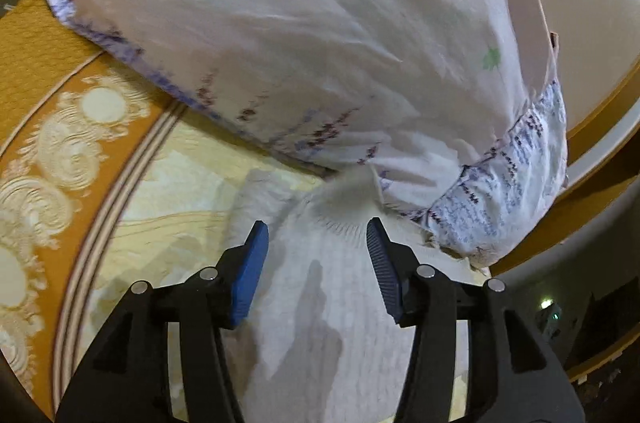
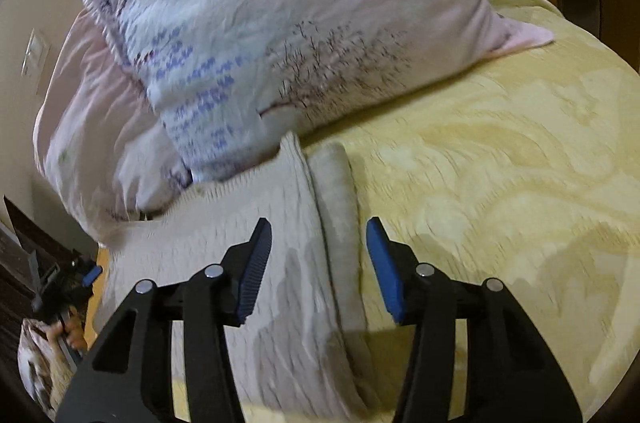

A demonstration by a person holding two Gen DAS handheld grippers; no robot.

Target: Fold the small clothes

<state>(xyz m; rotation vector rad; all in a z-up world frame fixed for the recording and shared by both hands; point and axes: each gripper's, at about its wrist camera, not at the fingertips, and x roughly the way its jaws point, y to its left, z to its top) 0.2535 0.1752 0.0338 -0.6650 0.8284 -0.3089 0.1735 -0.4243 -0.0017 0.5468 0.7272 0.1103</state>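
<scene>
1. White ribbed cloth, the small garment (image 2: 256,255), lies flat on the yellow bedspread (image 2: 500,183). It is just below the big pillows.
2. Its far end touches the front pillow (image 2: 280,35) and may be tucked a little under it. I cannot tell how far.
3. One long side of the garment already looks turned over, because a narrow strip (image 2: 336,207) lies along its edge like a fold.
4. Both tongs have their jaws spread apart and hold nothing.
5. The left gripper (image 1: 318,263) hangs over the gathered end of the garment, where the cloth bunches up next to the pillow corner.
6. The right gripper (image 2: 318,263) hangs right over the folded strip, with one blue pad on each side of it. I think it is lined up this way so it can pinch that edge.
7. A second pillow (image 2: 92,127) sits behind the first one.
8. An orange patterned border (image 1: 60,127) runs along the side of the bed.
9. The front pillow is what stands in the way. It crowds the far end of the garment, so a fold that way could bump it or drag it.
</scene>
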